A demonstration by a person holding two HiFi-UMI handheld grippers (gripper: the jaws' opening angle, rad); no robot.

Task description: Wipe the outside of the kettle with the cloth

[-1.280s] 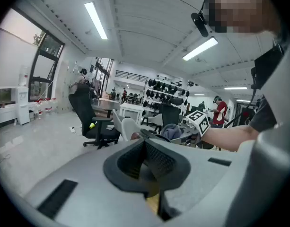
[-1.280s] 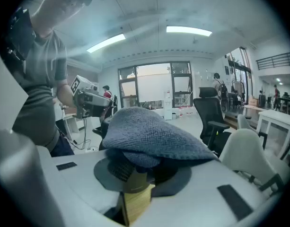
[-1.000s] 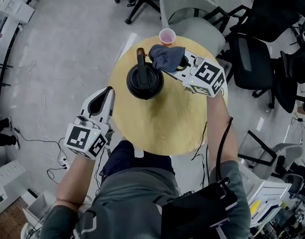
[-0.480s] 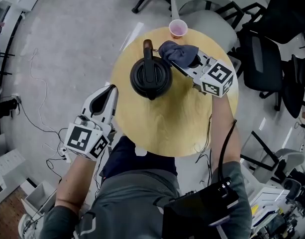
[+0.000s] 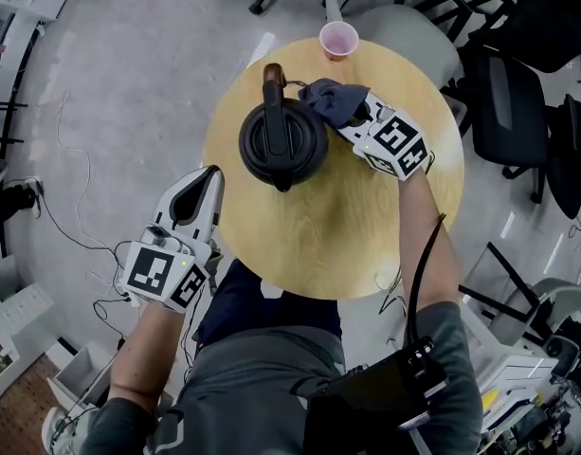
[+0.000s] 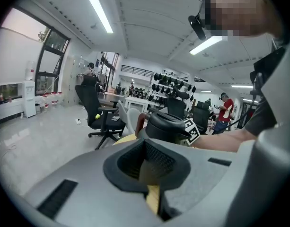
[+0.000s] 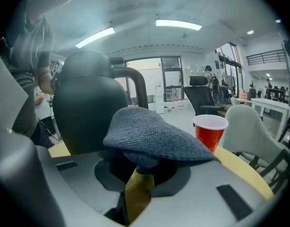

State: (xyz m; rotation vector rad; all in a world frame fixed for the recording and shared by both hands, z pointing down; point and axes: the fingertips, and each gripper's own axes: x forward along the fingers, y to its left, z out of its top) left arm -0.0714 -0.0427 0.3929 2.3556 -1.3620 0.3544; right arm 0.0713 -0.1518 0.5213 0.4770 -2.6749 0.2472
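A black kettle (image 5: 281,143) with a brown-tipped handle stands on the round wooden table (image 5: 347,235), towards its far left. My right gripper (image 5: 345,114) is shut on a dark blue cloth (image 5: 332,100), and the cloth lies against the kettle's right side near its top. In the right gripper view the cloth (image 7: 154,137) drapes over the jaws with the kettle (image 7: 90,108) close behind it on the left. My left gripper (image 5: 199,188) hangs off the table's left edge, shut and empty. The left gripper view shows the kettle (image 6: 167,125) ahead, beyond the shut jaws.
A red cup (image 5: 338,40) stands at the table's far edge, just beyond the cloth; it shows as (image 7: 209,131) in the right gripper view. Office chairs (image 5: 517,93) crowd the far and right sides. Cables (image 5: 72,235) trail on the floor at left.
The right gripper has carried the cloth closer in against the kettle's upper right side. The left gripper has stayed where it was.
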